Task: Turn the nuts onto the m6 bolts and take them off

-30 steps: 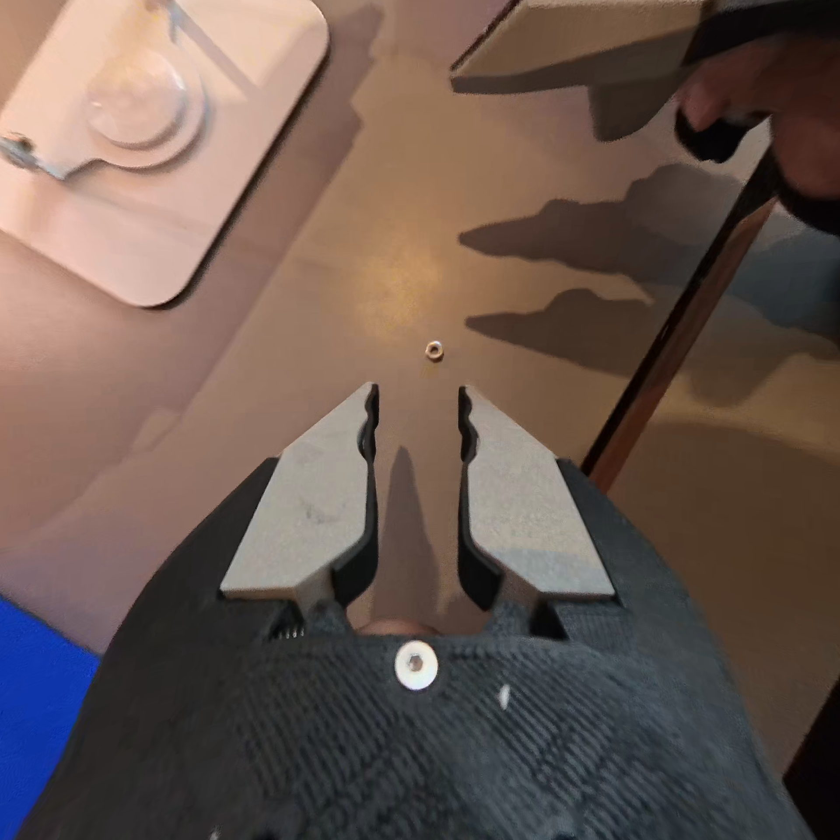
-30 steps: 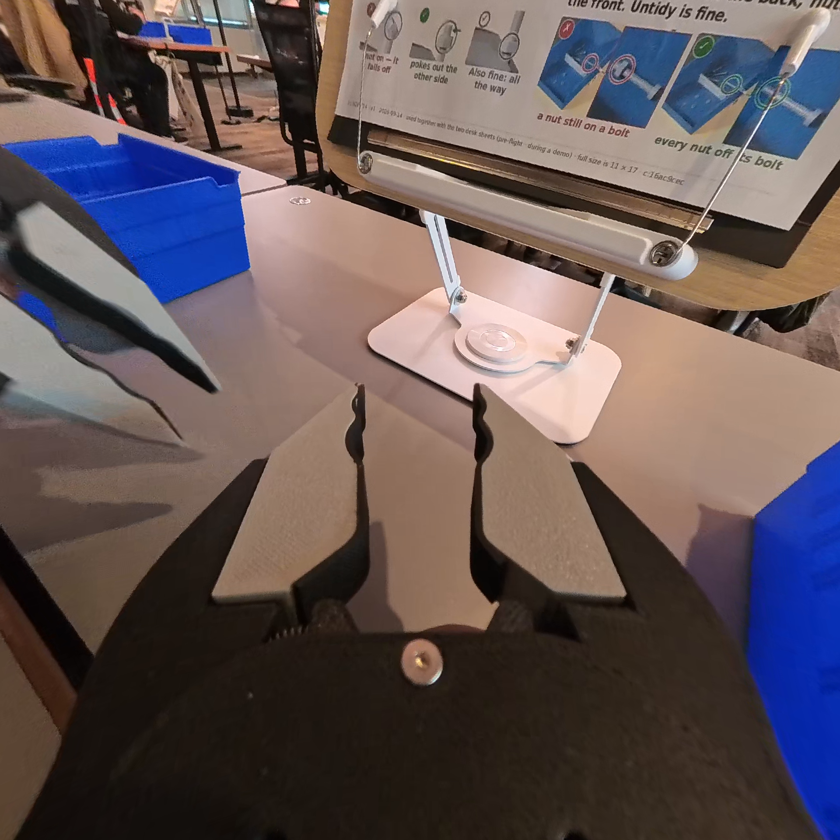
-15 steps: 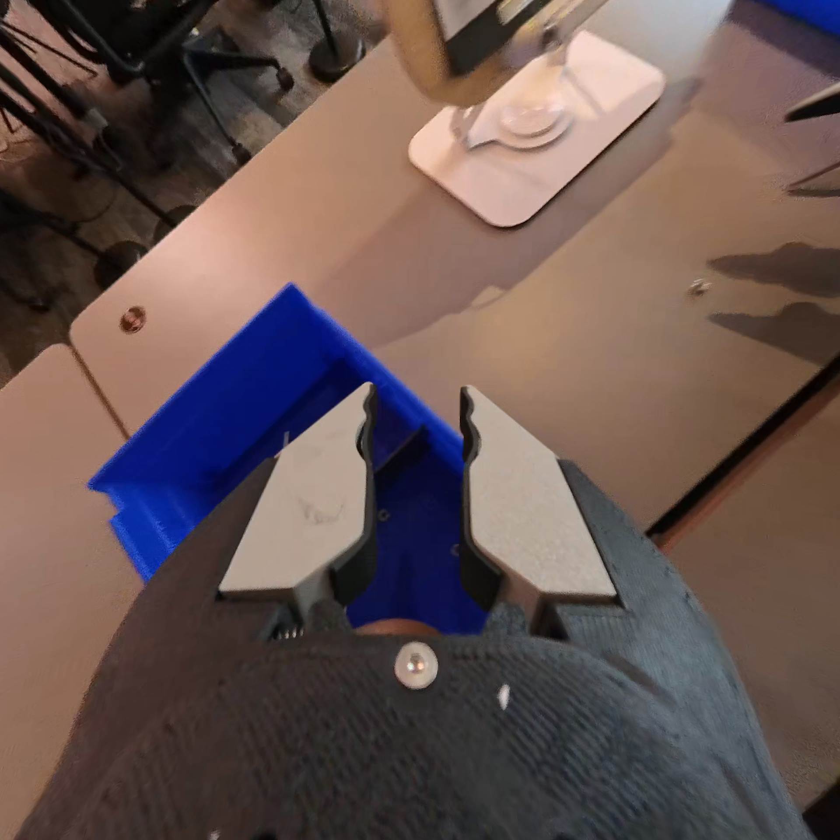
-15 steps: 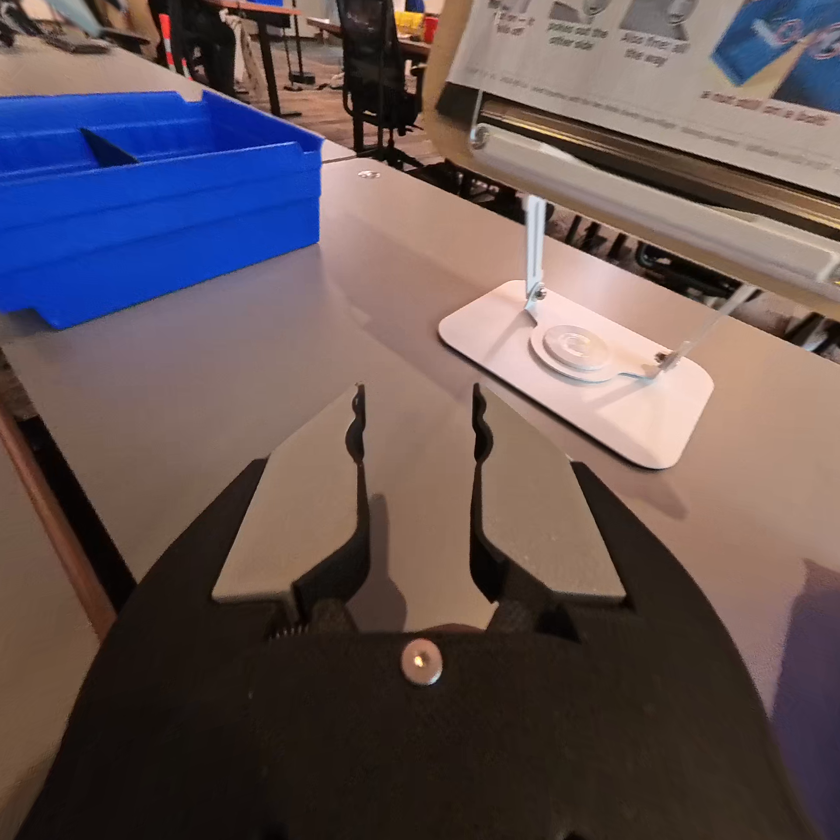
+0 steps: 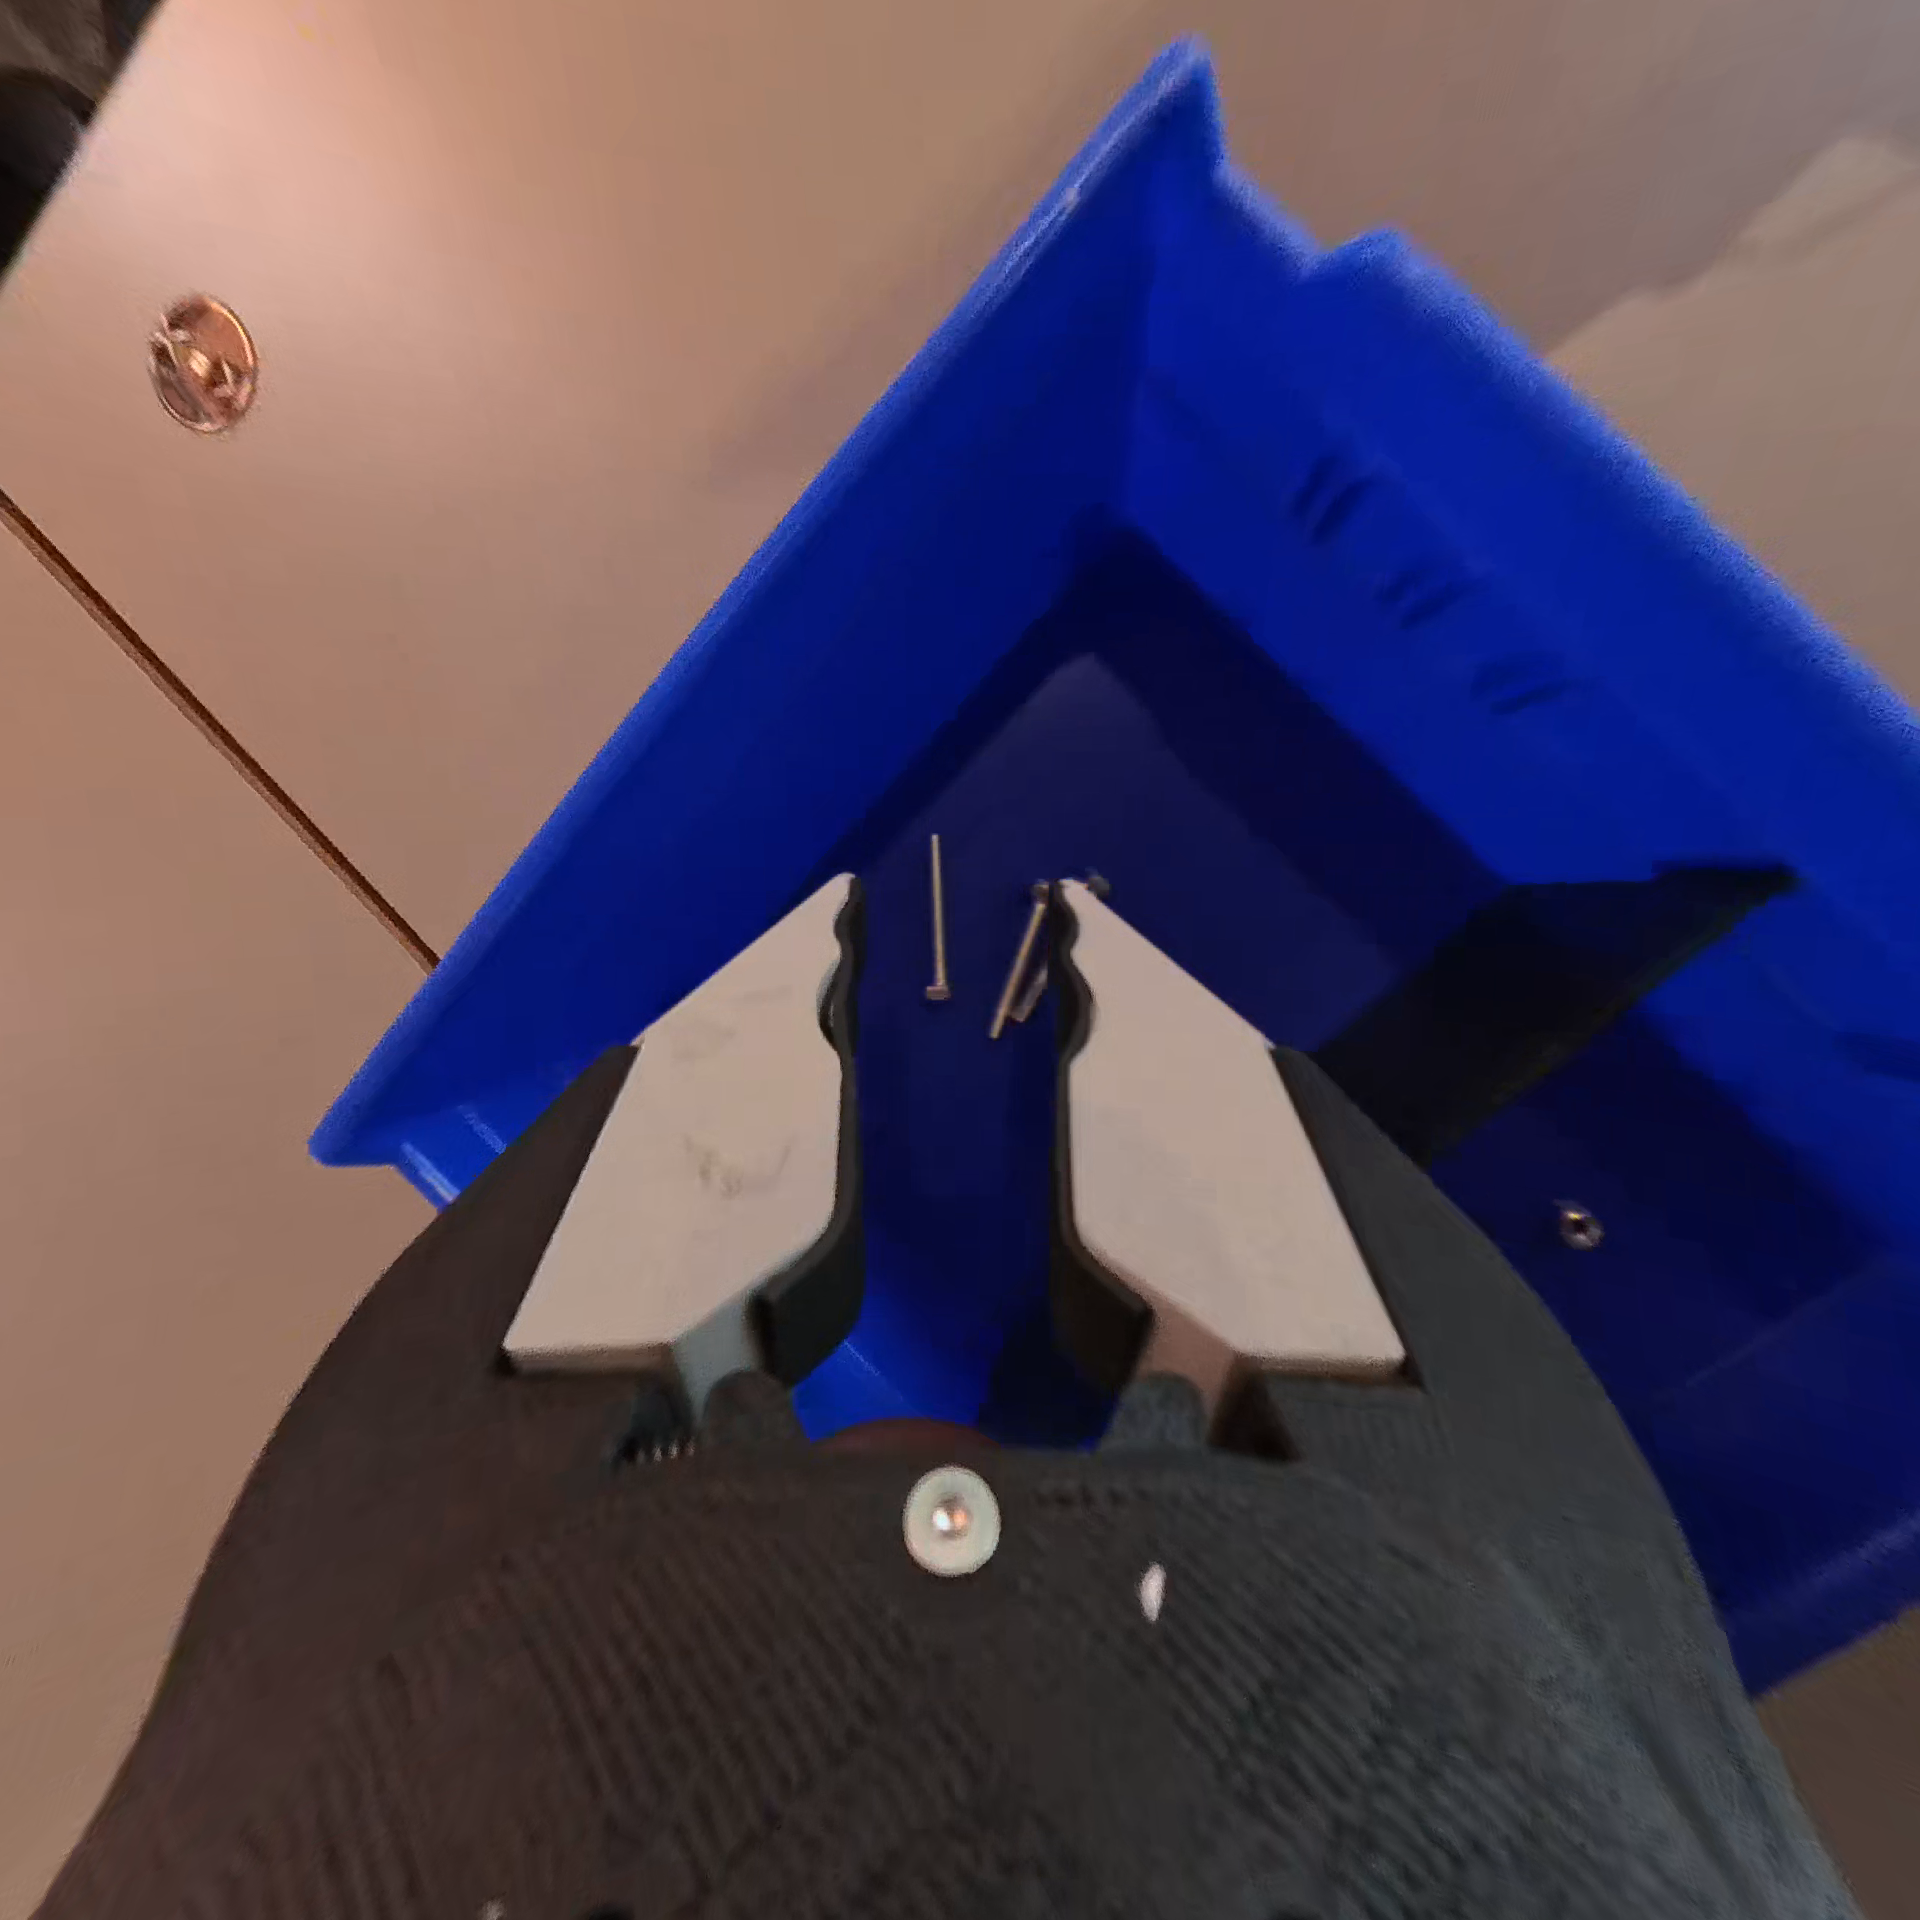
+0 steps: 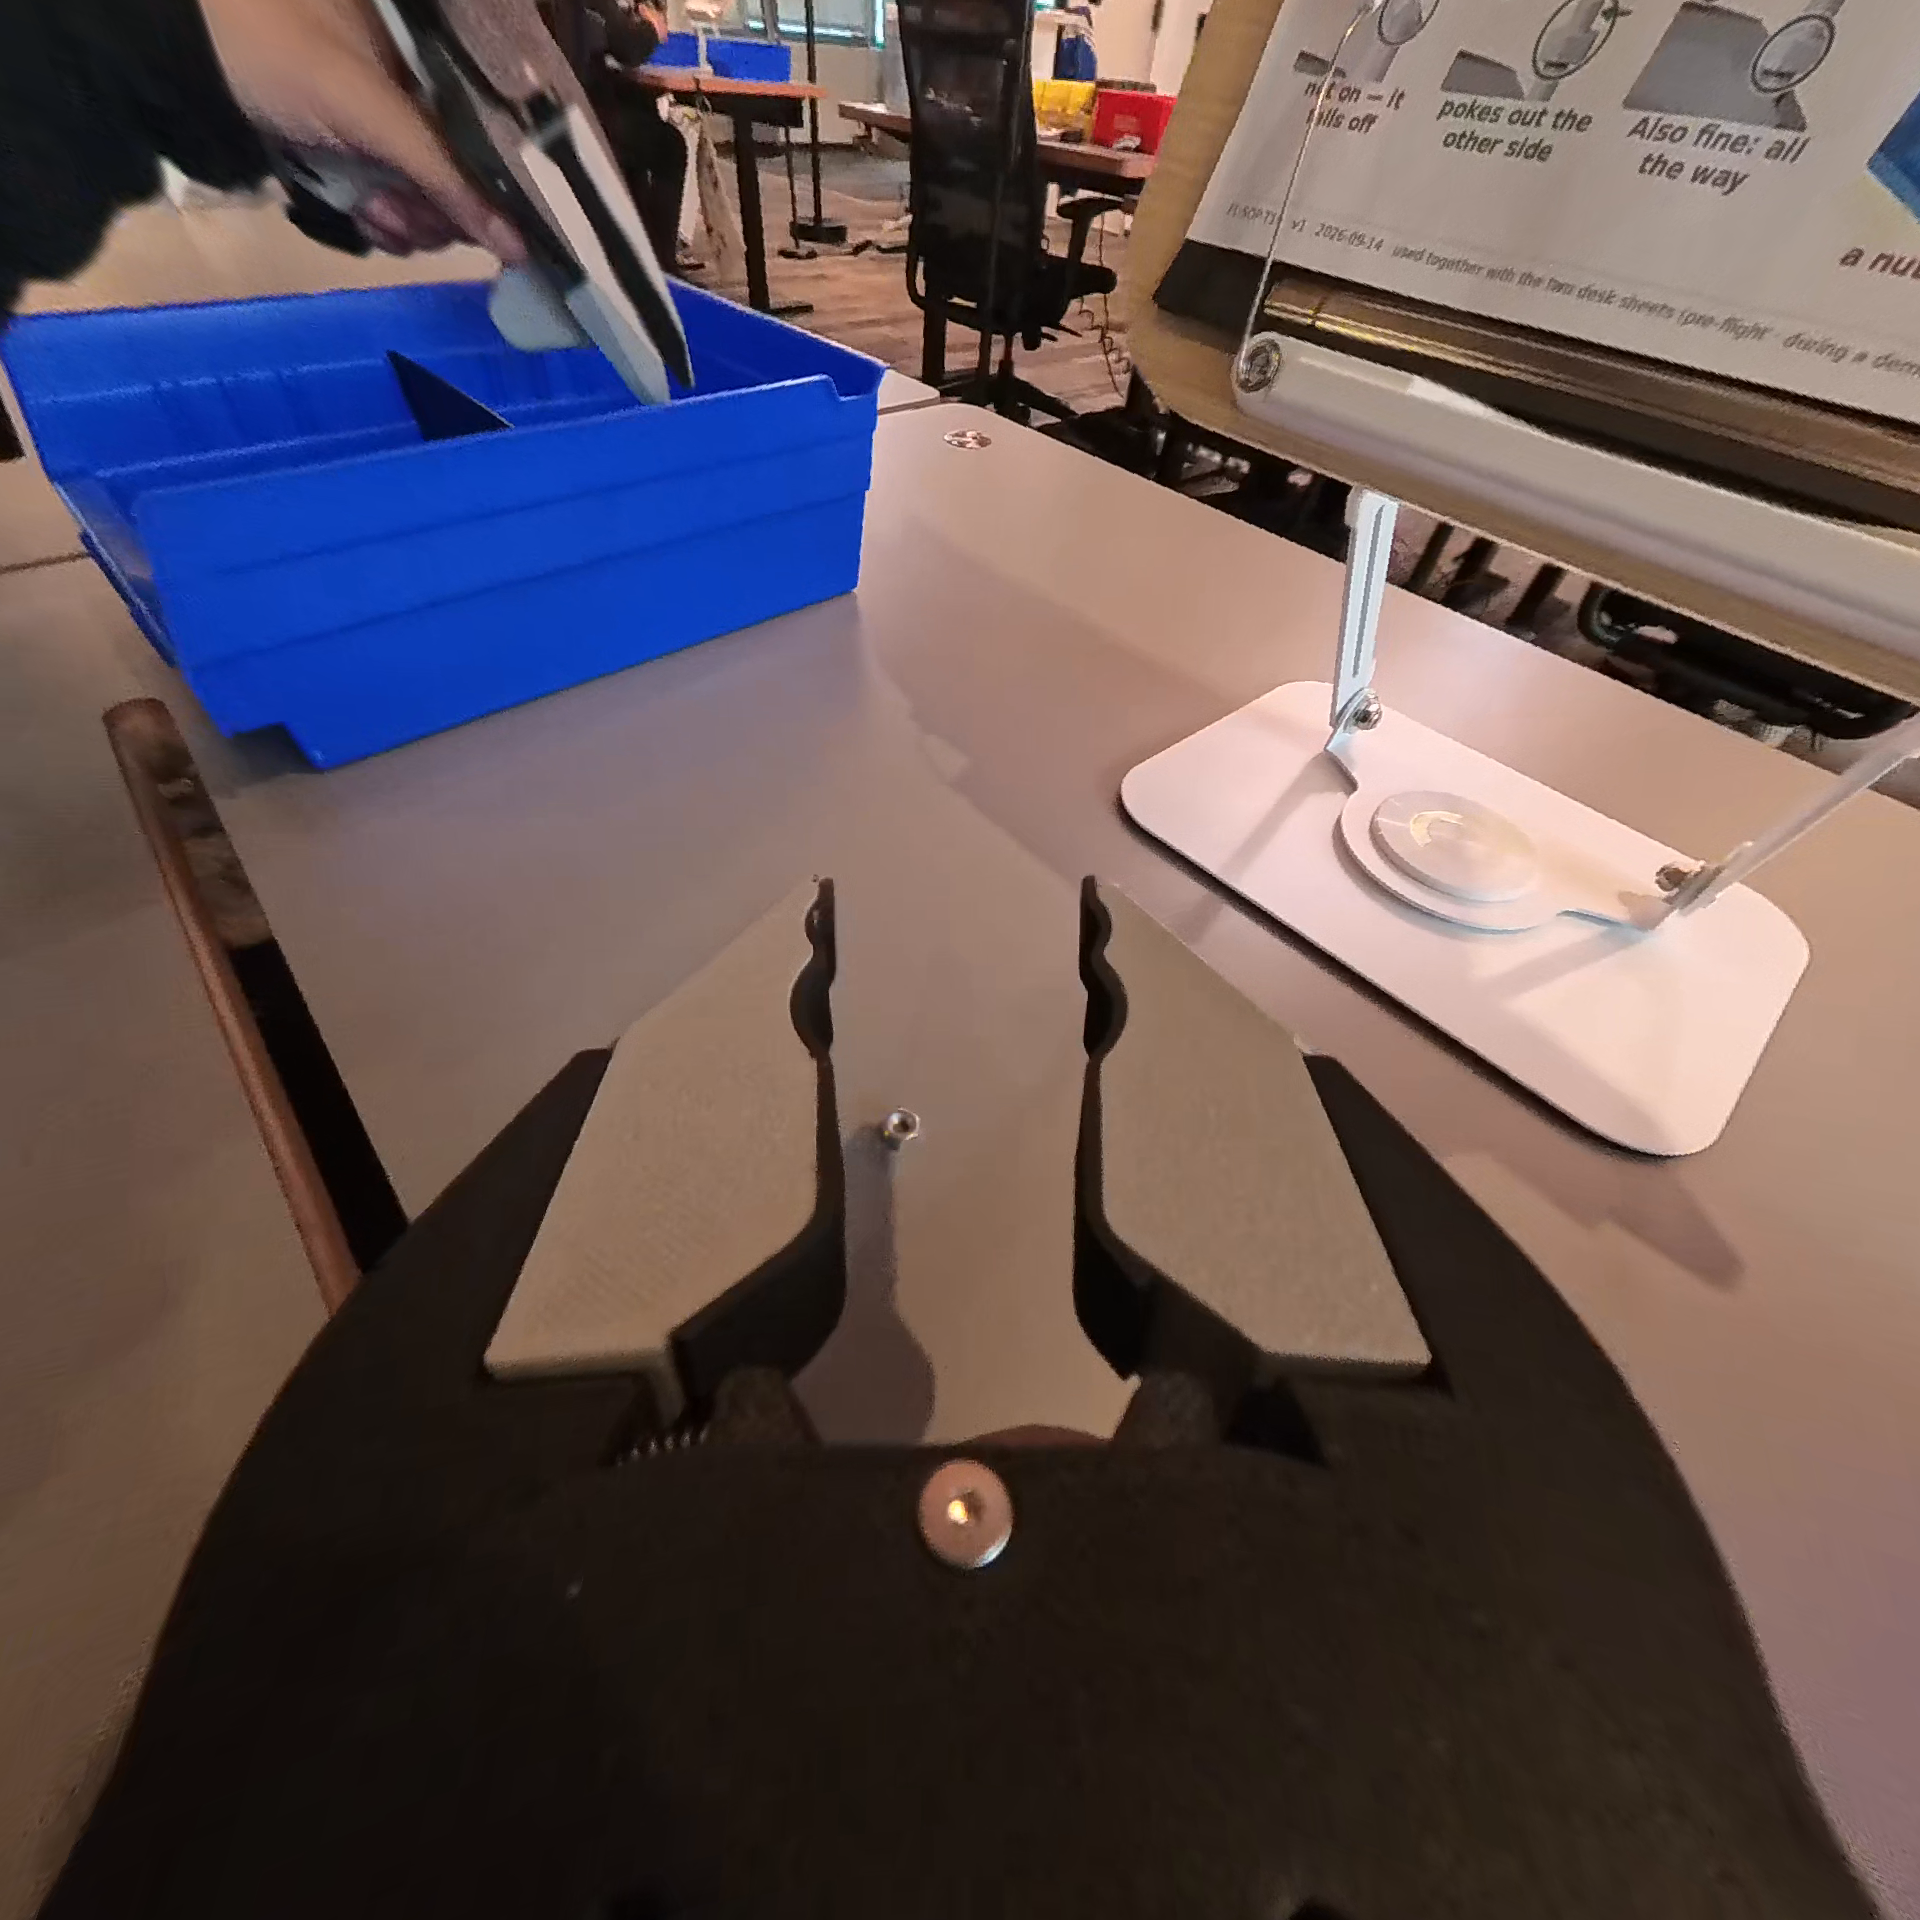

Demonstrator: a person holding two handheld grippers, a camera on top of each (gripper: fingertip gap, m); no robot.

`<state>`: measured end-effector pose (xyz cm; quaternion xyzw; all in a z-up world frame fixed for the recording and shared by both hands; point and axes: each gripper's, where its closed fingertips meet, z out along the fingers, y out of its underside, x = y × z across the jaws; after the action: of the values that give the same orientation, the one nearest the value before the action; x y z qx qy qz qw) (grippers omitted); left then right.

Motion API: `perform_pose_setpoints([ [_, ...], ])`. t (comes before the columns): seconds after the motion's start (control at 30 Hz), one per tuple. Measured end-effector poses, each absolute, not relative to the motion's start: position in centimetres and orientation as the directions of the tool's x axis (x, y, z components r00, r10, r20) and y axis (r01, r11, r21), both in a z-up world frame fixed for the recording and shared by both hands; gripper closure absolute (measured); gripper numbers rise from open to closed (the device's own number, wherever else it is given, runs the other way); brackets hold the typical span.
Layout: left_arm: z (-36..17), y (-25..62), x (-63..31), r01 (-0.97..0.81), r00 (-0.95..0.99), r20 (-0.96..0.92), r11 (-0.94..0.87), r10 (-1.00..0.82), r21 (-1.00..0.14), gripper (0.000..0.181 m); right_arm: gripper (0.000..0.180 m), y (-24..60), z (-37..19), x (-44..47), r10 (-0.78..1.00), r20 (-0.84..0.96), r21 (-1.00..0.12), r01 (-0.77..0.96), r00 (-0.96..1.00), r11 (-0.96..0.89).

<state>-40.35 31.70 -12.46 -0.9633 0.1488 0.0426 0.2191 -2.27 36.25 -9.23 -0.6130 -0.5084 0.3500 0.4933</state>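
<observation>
My left gripper (image 5: 954, 894) is open and empty, pointing down into a blue bin (image 5: 1351, 436). Two thin metal bolts lie on the bin floor between my fingertips, one straight (image 5: 936, 920) and one slanted (image 5: 1018, 961). A small nut (image 5: 1579, 1228) lies in the bin's other compartment, beyond a dark divider (image 5: 1538, 977). My right gripper (image 6: 951, 899) is open and empty, low over the grey table (image 6: 987, 707). A small metal nut (image 6: 897, 1124) lies on the table between its fingers. The left gripper (image 6: 623, 312) also shows in the right wrist view, dipping into the blue bin (image 6: 499, 582).
A white stand base (image 6: 1475, 914) holds up a board with an instruction sheet (image 6: 1558, 156) at the right. A dark seam (image 6: 229, 956) separates two table tops at the left. Chairs and desks stand behind the table. A round metal cap (image 5: 203, 364) sits in the table top. Spacing between my two grippers at the tips: around 40 cm. From the left gripper's tips to the round metal cap (image 5: 203, 364) is close to 25 cm.
My left gripper has swung from the nut on the table over to the blue bin and down into it. My right gripper has lowered over the nut, which now lies between its fingers.
</observation>
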Motion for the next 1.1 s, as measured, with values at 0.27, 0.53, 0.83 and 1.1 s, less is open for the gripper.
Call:
perform_pose_setpoints([
  [0.27,-17.2,31.7,-42.7,-0.332,0.932,-0.226,-0.918,-0.284,-0.216,0.150,0.136,35.7,-8.1,-2.1,0.967,0.097,-0.966,0.256,0.234,0.035],
  [0.53,-19.0,31.6,-41.4,-0.295,0.954,-0.109,-0.941,-0.280,-0.165,0.177,0.137,35.3,-6.9,-1.8,0.967,0.102,-0.974,0.219,0.234,0.050],
  [0.83,-17.6,31.3,-41.2,-0.297,0.948,-0.166,-0.939,-0.270,-0.173,0.178,0.139,35.3,-6.6,-1.7,0.963,0.127,-0.975,0.211,0.239,0.076],
  [1.1,-6.5,32.4,-36.9,-0.254,0.967,-0.156,-0.807,-0.202,-0.534,0.178,0.139,35.9,-7.4,-1.6,0.964,0.098,-0.973,0.226,0.245,0.042],
])
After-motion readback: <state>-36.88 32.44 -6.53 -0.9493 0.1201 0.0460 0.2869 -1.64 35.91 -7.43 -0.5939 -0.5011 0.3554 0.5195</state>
